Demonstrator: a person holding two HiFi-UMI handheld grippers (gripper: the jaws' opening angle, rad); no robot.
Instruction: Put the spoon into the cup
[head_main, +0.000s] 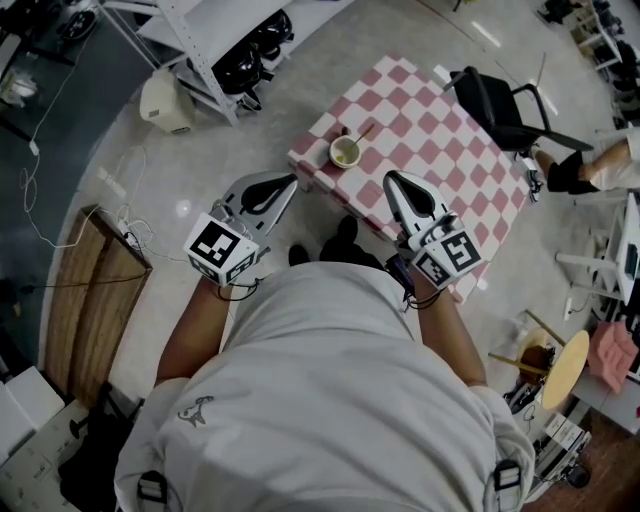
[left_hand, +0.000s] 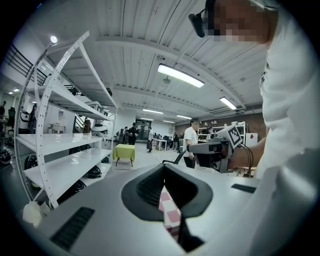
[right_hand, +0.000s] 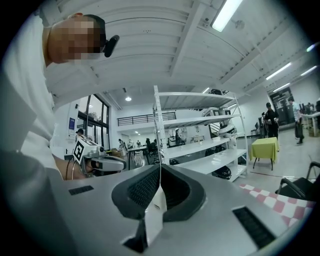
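The left gripper (head_main: 288, 182) and right gripper (head_main: 390, 180) are closed and empty, held short of the table (head_main: 440, 150), seemingly idle. The spoon (head_main: 363, 132) touches the cup (head_main: 345, 152); whether it is inside is unclear.

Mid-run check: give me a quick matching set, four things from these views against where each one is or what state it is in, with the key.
Things
1. cup
2. spoon
3. left tool
4. black chair

Places and states
A. lying on the checked table, just behind the cup
B. at the table's far side
C. upright near the table's corner, no spoon in it
D. jaws together, nothing held, left of that corner in the head view

Pairs: 1-C, 2-A, 3-D, 4-B
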